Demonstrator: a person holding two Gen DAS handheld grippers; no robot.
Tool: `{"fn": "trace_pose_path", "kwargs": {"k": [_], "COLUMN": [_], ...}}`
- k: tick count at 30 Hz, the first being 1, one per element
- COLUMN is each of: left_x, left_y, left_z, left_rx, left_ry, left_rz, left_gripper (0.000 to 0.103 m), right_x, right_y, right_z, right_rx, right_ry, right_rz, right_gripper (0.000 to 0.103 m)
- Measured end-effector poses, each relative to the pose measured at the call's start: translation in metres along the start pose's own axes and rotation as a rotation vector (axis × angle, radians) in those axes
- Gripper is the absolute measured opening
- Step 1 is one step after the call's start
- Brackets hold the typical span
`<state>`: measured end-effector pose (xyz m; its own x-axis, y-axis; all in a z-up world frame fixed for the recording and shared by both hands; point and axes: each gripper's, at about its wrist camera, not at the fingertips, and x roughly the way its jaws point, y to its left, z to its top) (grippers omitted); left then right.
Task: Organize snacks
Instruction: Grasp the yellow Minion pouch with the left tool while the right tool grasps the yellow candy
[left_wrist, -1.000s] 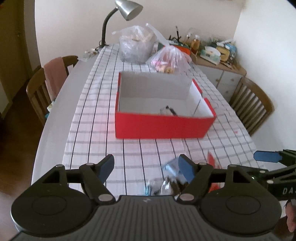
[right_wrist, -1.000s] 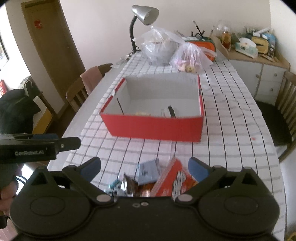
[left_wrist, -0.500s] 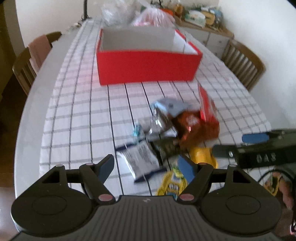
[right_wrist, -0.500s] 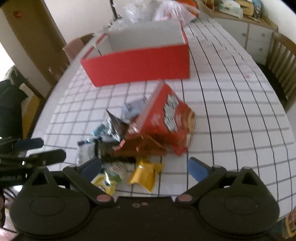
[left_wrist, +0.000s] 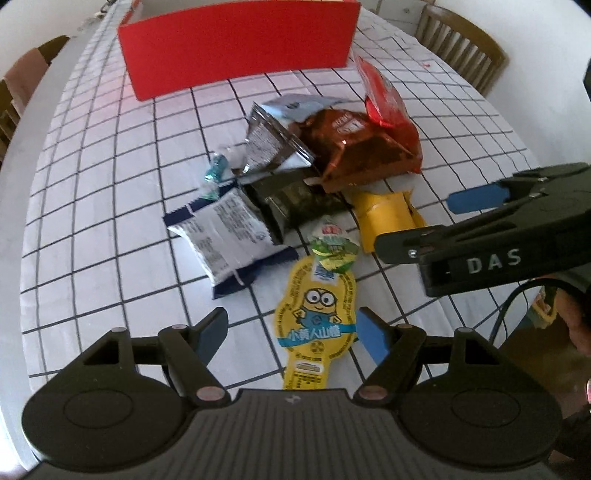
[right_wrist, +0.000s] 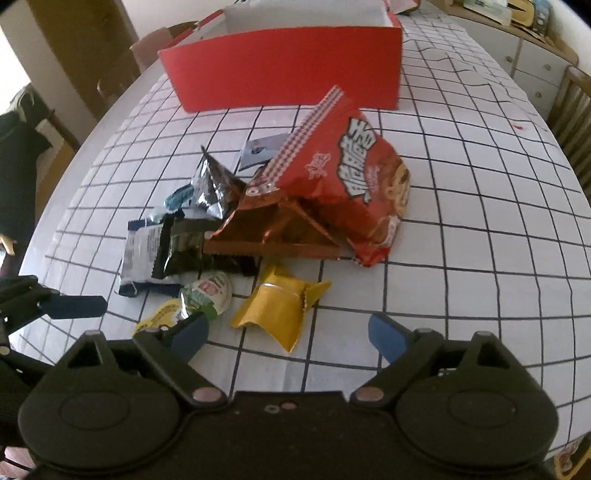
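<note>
A pile of snacks lies on the checked tablecloth (left_wrist: 110, 206) in front of a red box (left_wrist: 240, 48) (right_wrist: 288, 70). My left gripper (left_wrist: 291, 332) is open just above a yellow minion pouch (left_wrist: 314, 325), which lies between its blue fingertips without touching them. My right gripper (right_wrist: 288, 332) is open and its jaws are closing; a gold packet (right_wrist: 280, 310) (left_wrist: 388, 218) lies between them, not touched. Further back are a big red bag (right_wrist: 354, 173), a copper bag (right_wrist: 273, 229), a dark green packet (left_wrist: 295, 199), a white and blue packet (left_wrist: 225, 232) and a jelly cup (left_wrist: 332, 243).
A silver packet (left_wrist: 269, 144) and a small teal sweet (left_wrist: 216, 171) lie at the pile's left. Wooden chairs (left_wrist: 461, 48) (right_wrist: 569, 122) stand along the right side, with a white cabinet (right_wrist: 532, 62) behind. The table's rounded edge runs down the left (left_wrist: 22, 155).
Both grippers have dropped and tilted down onto the snack pile, so the red box has slid to the top of both views. The right jaws stand a little narrower.
</note>
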<state>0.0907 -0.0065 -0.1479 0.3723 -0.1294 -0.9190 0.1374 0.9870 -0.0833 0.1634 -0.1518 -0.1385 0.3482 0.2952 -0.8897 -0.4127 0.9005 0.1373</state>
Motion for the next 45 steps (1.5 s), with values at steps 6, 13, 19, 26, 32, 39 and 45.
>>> {"fn": "trace_pose_path", "kwargs": {"k": [6,13,19,26,32,39,45], "left_x": [0.013,0.016,0.016,0.013,0.01,0.001,-0.019], "left_y": [-0.003,-0.013,-0.019,-0.025,-0.018,-0.006,-0.001], "left_z": [0.0,-0.001,-0.002,-0.003,-0.003,-0.007,-0.008], "left_rx": [0.006,0.056,0.089,0.105,0.062,-0.008,-0.034], "left_ry": [0.027,0.007,-0.009,-0.018,-0.007,0.004,-0.029], "left_rz": [-0.001,0.041,0.052,0.043,0.027,-0.013,-0.02], "left_gripper": [0.076,0.076,0.069,0.052,0.052,0.052,0.052], "right_x": [0.014,0.023,0.024,0.02,0.017,0.004,-0.021], "right_y": [0.002,0.011,0.021,0.022,0.018,0.006,-0.001], "right_z": [0.002,0.005,-0.001,-0.001,-0.003,-0.01,-0.018], "right_rx": [-0.041,-0.114,-0.188,-0.191,-0.16,-0.09,-0.042], "right_ry": [0.031,0.023,0.003,-0.03,-0.054,-0.071,-0.1], "right_rz": [-0.011,-0.045,-0.077,-0.068,-0.074,-0.077,-0.058], "right_gripper": [0.087,0.085,0.077,0.051,0.043,0.043,0.043]}}
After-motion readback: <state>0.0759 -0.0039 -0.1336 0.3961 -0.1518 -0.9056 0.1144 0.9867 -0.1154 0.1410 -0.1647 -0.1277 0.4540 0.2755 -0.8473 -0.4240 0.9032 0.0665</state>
